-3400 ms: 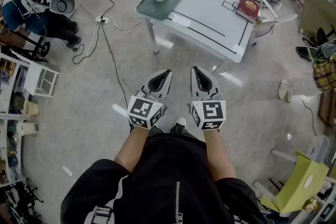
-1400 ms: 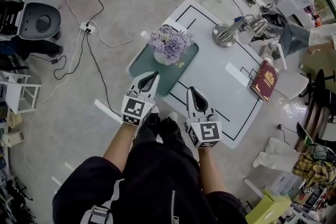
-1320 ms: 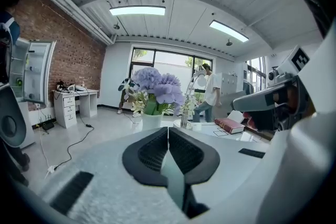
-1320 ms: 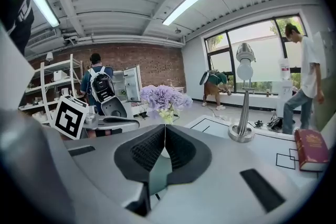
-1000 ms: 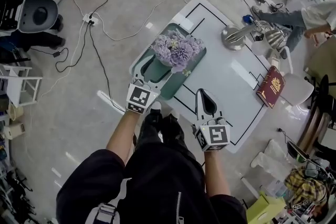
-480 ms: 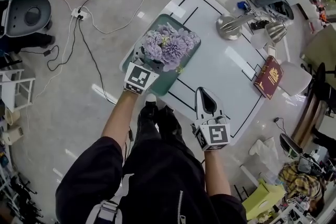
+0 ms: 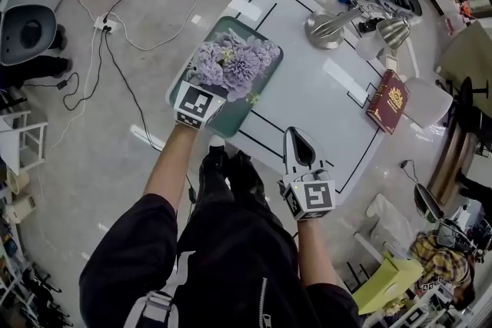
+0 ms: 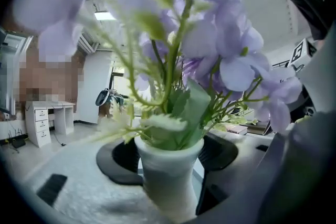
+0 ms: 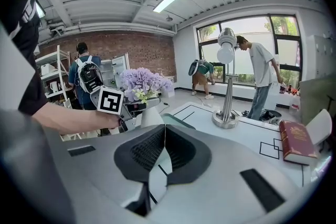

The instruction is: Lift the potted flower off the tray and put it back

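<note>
Potted flower (image 7: 231,67) was found upright on the green tray (image 7: 229,120), its white neck lodged between the fingers of the left gripper (image 8: 167,161), with the blooms rising above them and the base lying below. Those jaws had just been closing and, by appearance, were pressed on the neck from either side. The pot's long axis was crossed squarely by the level fingers, so a straight upward lift was judged to be called for. The right gripper (image 9: 165,128) was held pinched together on nothing, with the pot well beyond its tips and off to their left.
</note>
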The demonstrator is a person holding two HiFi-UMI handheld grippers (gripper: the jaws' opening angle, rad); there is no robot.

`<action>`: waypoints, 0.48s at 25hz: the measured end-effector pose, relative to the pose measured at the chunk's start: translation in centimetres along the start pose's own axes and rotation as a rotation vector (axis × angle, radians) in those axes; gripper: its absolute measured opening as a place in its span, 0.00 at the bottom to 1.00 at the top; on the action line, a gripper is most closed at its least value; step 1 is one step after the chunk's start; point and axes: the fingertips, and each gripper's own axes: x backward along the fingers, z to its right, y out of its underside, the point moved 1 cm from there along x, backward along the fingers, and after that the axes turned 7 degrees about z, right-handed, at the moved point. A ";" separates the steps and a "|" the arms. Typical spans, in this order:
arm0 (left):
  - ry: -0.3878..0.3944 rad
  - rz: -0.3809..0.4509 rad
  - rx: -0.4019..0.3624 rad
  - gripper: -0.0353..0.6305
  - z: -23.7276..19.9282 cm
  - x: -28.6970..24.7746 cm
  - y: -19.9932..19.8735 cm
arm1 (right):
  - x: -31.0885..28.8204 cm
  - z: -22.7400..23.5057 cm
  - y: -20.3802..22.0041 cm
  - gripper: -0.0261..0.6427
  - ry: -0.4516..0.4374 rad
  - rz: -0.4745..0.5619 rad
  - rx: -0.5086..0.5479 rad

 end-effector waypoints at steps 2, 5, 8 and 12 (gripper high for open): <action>0.001 0.005 -0.001 0.50 0.1 0.0 -0.2 | 0.2 0.0 0.1 0.05 0.003 0.000 -0.003; 0.000 -0.002 -0.003 0.49 0.3 0.0 -0.3 | 0.6 0.1 0.4 0.05 -0.001 -0.006 0.004; -0.020 -0.004 0.002 0.49 0.3 0.2 -0.7 | 0.9 0.0 0.2 0.05 0.006 0.007 -0.008; -0.027 -0.009 0.003 0.49 0.9 0.2 -2.0 | 1.4 0.2 -0.1 0.05 0.004 0.022 -0.008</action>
